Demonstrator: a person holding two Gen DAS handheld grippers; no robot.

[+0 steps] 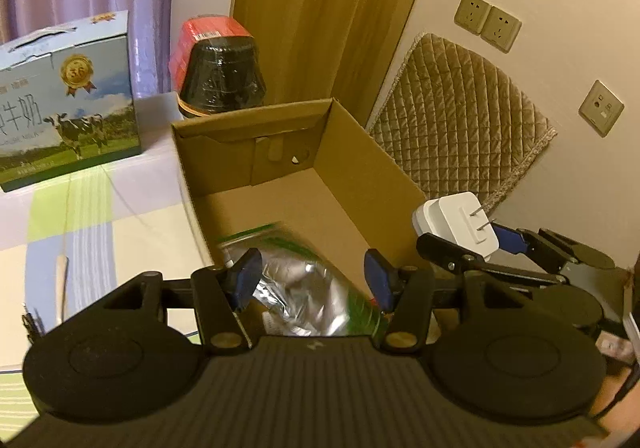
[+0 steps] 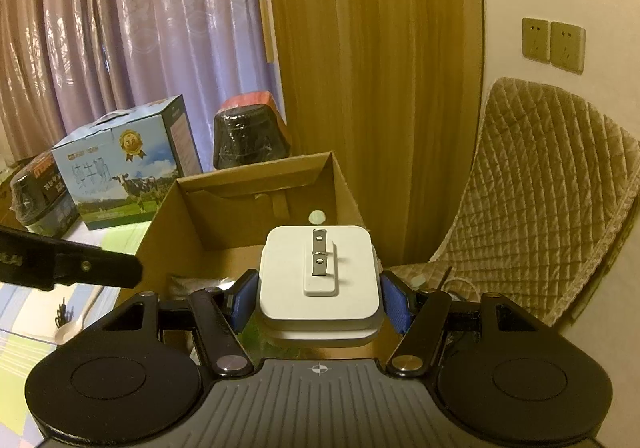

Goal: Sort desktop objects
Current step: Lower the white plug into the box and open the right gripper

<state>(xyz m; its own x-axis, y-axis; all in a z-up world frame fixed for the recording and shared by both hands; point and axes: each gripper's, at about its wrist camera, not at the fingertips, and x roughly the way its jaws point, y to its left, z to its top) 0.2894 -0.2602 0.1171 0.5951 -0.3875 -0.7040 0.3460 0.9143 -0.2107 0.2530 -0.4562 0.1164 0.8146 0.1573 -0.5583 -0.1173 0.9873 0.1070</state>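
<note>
1. The white plug adapter (image 2: 319, 280) is clamped between the blue pads (image 2: 394, 306) of the right hand-held gripper (image 2: 319, 302), prongs pointing up and away from the camera. It is pinched across its flat sides, likely because those faces give the pads a square, slip-free hold and leave the metal prongs free.

2. The adapter hangs at the near right edge of the open cardboard box (image 1: 360, 175), about level with the rim. This placement suggests the box is the collecting bin and the adapter is about to be lowered in.

3. A foil-and-green packet (image 1: 304, 288) already lies on the box floor at the near end. From the left wrist view it appears blurred, so whether it is at rest or shifting cannot be told for sure.

4. The left hand-held gripper (image 1: 314, 278) hovers above that packet with its fingers spread apart and nothing between them, which fits a release over the box.

5. The box stands on the worktop (image 1: 132, 215), covered by a checked cloth, against a wooden panel (image 2: 372, 67); its open top faces both grippers for easy drops.

6. A spoon (image 2: 76, 324) lies on the cloth to the left of the box, probably unsorted as yet.

7. Farther back stand a milk carton box (image 1: 68, 103) and a wrapped black bowl (image 1: 222, 75); a quilted cushion (image 1: 460, 119) leans on the wall to the right.
</note>
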